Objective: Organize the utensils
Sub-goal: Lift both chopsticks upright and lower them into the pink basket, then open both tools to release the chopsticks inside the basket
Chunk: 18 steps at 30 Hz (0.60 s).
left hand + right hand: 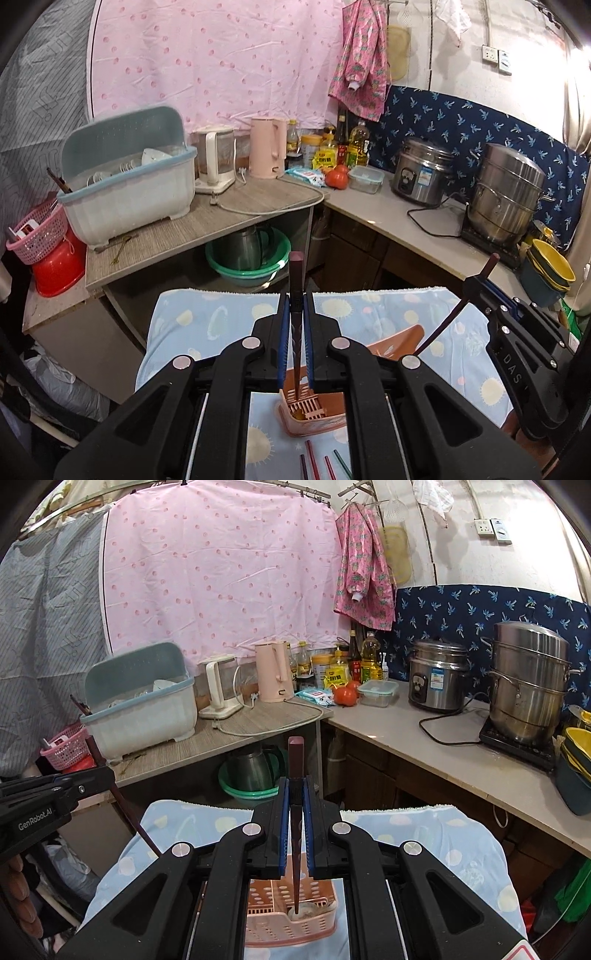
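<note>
Each pair of tongs clamps one dark chopstick above a pink slotted holder on a cloth-covered desk.

Left wrist view: the left tongs grip a chopstick upright, its lower tip inside the pink holder on the blue cloth. More chopsticks lie loose on the cloth just in front of the holder. The right tongs show at the right edge, pinching a second chopstick at a slant.
Right wrist view: the right tongs hold their chopstick with the point down in the holder. The left tongs enter from the left. Farther back, a dish bin with its lid up holds crockery.
</note>
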Available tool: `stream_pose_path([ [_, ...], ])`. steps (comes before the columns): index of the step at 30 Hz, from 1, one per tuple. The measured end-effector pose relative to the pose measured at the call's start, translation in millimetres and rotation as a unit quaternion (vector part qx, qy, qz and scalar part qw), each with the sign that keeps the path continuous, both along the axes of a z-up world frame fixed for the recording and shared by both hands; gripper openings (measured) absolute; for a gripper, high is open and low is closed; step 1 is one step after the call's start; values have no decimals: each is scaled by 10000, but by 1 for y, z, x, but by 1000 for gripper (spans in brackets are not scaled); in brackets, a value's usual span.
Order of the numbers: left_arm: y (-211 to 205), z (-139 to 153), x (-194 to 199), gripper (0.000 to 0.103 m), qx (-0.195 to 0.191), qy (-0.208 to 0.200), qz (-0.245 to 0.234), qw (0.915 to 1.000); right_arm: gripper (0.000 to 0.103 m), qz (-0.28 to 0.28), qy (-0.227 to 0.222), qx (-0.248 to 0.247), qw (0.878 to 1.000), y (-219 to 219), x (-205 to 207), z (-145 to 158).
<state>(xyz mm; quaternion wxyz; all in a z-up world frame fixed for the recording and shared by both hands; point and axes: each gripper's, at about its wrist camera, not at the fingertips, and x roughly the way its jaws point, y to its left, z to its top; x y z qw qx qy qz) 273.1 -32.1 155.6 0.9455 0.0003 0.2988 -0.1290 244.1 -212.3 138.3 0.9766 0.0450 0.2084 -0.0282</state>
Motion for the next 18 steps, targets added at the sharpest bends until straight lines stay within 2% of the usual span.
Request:
stream_pose_path([
  [6, 1, -8, 3, 8, 66, 88, 92, 9999, 7, -16, 165, 14, 9999, -1, 6, -10],
  [8, 3, -10, 5, 11, 61, 116, 126, 9998, 7, -40, 203, 13, 9998, 0, 6, -13],
  [10, 5, -11, 4, 20, 72, 122, 158, 9998, 10, -65, 180, -24, 9998, 1, 3, -14],
  [13, 6, -12, 1, 30, 100, 111, 204, 9997, 17, -84, 168, -29, 9998, 2, -2, -14],
  [15, 7, -13, -1, 33, 113, 110, 223, 9996, 31, -125, 128, -36, 9998, 3, -7, -14],
  [18, 9, -14, -4, 33, 125, 119, 246, 9995, 38, -165, 81, -66, 9998, 3, -12, -13],
])
